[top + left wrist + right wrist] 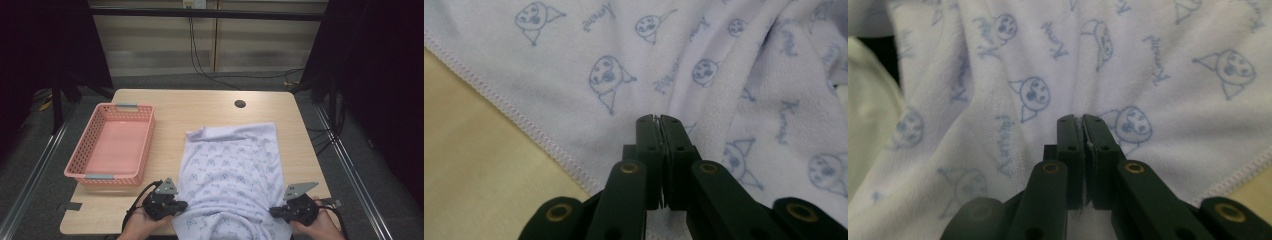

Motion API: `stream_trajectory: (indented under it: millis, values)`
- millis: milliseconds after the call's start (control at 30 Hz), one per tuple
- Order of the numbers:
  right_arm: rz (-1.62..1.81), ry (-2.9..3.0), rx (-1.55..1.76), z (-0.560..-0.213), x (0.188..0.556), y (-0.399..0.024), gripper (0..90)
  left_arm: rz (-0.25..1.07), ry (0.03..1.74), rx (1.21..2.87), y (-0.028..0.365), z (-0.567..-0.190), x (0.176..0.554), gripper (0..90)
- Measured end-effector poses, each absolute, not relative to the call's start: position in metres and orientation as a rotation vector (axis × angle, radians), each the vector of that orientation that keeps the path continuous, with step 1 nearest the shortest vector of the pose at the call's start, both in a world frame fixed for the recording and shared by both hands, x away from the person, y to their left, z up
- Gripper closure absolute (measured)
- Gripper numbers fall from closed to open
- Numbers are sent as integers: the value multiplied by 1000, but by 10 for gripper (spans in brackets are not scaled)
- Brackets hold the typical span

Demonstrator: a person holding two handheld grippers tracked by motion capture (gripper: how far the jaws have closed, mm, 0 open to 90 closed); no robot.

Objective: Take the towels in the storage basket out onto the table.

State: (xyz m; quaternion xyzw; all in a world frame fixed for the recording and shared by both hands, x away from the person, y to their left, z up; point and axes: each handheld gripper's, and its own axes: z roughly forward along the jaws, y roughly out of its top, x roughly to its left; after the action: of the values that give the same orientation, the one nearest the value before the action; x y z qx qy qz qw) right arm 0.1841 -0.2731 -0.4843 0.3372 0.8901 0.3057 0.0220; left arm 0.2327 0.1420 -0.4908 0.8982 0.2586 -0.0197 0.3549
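Both grippers sit at the near edge of the table [165, 107], one in each of your hands, each at a near corner of the white printed cloth [232, 170]. Your left gripper [181, 204] points inward at the cloth's near left side; in the left gripper view its black jaws stand pressed together, tips [657, 120] meeting on the fabric just inside the stitched hem [519, 120], and whether a fold is caught between them you cannot tell. Your right gripper [274, 212] mirrors it at the near right side, with your right hand [320, 227] behind it; in the right gripper view its jaws are likewise closed tight, tips [1078, 119] on the cloth among its pale blue cartoon faces, the hem [1243, 172] running off at the lower right. Whether cloth is pinched there is also unclear.

Spread across the middle of the light wooden table, the cloth lies mostly flat, its far edge slightly rumpled and its near edge bunched between the two grippers. Beside it, on the left of the table and apart from the cloth, stands a pink plastic basket [80, 155]. Your left hand [140, 222] cups the left gripper from below, cable trailing.
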Motion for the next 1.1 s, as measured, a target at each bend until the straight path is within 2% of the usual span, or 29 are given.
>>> stream_trajectory:
  millis: [100, 167, 200, 267, 333, 467, 533, 600, 667, 733, 767, 867, 967, 1100]
  values:
    - [958, 2774, 1033, -484, 173, -269, 832, -84, 659, 2346, 146, -488, 231, 878]
    - [1015, 2728, 1046, -483, 175, -273, 742, -89, 662, 2315, 146, -487, 234, 857]
    - [1056, 2692, 1062, -481, 178, -276, 715, -82, 665, 2278, 146, -483, 239, 815]
    - [1102, 2596, 1093, -476, 188, -281, 647, -57, 692, 2230, 144, -476, 250, 748]
    - [1114, 2519, 1134, -475, 206, -286, 610, -37, 699, 2189, 136, -475, 267, 747]
    - [1067, 2439, 1202, -482, 248, -287, 545, 44, 678, 2297, 111, -491, 293, 723]
    - [1066, 2411, 1219, -485, 263, -287, 530, 10, 715, 2267, 109, -495, 295, 739]
    - [1036, 2403, 1233, -489, 272, -286, 530, 25, 701, 2306, 112, -493, 291, 841]
    - [1021, 2409, 1246, -496, 276, -285, 540, -10, 708, 2283, 117, -495, 286, 882]
    - [985, 2407, 1223, -498, 272, -282, 569, -41, 694, 2281, 122, -495, 276, 891]
    - [984, 2420, 1218, -497, 269, -281, 657, -38, 691, 2291, 123, -494, 272, 891]
    - [987, 2450, 1207, -496, 258, -282, 782, -73, 656, 2314, 128, -493, 252, 891]
    - [1002, 2488, 1205, -495, 242, -285, 835, -112, 648, 2309, 133, -493, 239, 890]
    - [1008, 2531, 1217, -493, 223, -290, 852, -177, 633, 2313, 134, -493, 228, 887]
